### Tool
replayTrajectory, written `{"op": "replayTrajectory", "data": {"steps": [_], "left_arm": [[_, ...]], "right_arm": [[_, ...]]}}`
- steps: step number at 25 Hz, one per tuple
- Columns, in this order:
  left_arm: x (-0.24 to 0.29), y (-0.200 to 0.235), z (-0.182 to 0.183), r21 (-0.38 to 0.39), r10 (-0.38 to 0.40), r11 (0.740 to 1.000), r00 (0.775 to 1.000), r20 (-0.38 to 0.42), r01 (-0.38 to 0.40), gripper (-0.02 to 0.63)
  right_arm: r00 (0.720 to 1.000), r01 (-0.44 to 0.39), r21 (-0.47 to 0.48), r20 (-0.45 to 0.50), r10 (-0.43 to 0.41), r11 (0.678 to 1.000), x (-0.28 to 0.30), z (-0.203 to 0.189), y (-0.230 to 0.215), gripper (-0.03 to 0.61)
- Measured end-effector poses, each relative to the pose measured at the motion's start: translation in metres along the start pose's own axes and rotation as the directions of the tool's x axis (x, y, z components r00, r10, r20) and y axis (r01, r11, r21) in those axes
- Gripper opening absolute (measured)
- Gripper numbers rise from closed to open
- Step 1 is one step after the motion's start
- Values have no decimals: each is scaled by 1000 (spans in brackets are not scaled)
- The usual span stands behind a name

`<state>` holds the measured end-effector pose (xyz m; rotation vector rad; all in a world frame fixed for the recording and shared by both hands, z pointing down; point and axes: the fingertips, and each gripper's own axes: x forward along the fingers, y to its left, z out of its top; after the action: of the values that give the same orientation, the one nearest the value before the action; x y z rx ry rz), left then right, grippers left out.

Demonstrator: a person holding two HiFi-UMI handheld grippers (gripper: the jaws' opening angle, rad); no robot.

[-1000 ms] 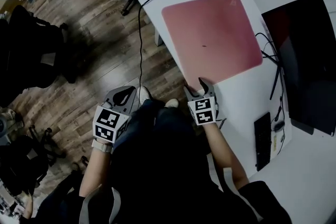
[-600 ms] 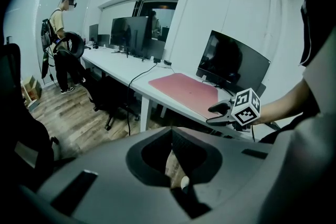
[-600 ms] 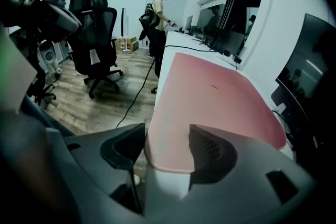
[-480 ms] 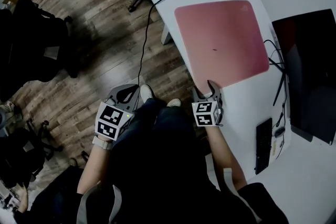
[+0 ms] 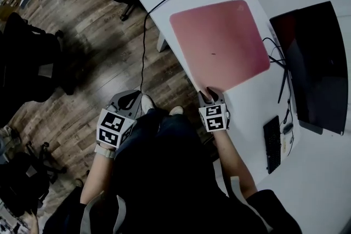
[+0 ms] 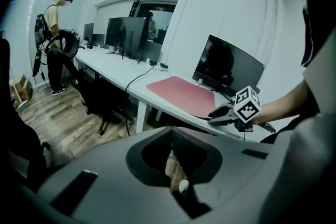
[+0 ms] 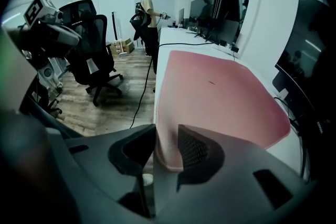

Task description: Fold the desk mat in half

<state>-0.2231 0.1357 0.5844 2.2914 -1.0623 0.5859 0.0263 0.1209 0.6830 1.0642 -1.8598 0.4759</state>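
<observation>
Pink desk mat [image 5: 219, 44] corner nipped by right tongs [image 5: 211, 93], just closing; left tongs [image 5: 130, 99] pressed together.

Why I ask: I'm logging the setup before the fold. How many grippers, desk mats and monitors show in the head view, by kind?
grippers: 2 (left gripper, right gripper)
desk mat: 1
monitor: 1
total: 4
</observation>
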Motion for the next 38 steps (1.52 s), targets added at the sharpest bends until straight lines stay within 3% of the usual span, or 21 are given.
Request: {"op": "replayTrajectory", "data": {"steps": [4, 9, 17, 24, 38], "left_arm": [[6, 1, 8, 20, -34, 999, 999, 3, 34, 8], [12, -1, 17, 48, -83, 995, 996, 8, 83, 8], [24, -6, 30, 113, -118, 986, 993, -21, 120, 8], [43, -12, 53, 121, -150, 981, 989, -19, 151, 9], [134, 17, 121, 203, -211, 952, 970, -117, 231, 18]], "right_arm": [[1000, 25, 15, 4, -25, 1000, -8, 8, -3, 68], [997, 72, 23, 1, -72, 997, -20, 17, -14, 38], [987, 157, -3, 23, -157, 988, -41, 38, -41, 31], [979, 204, -22, 20, -204, 979, -53, 58, -73, 31], [965, 262, -5, 25, -262, 965, -41, 124, -173, 31]]}}
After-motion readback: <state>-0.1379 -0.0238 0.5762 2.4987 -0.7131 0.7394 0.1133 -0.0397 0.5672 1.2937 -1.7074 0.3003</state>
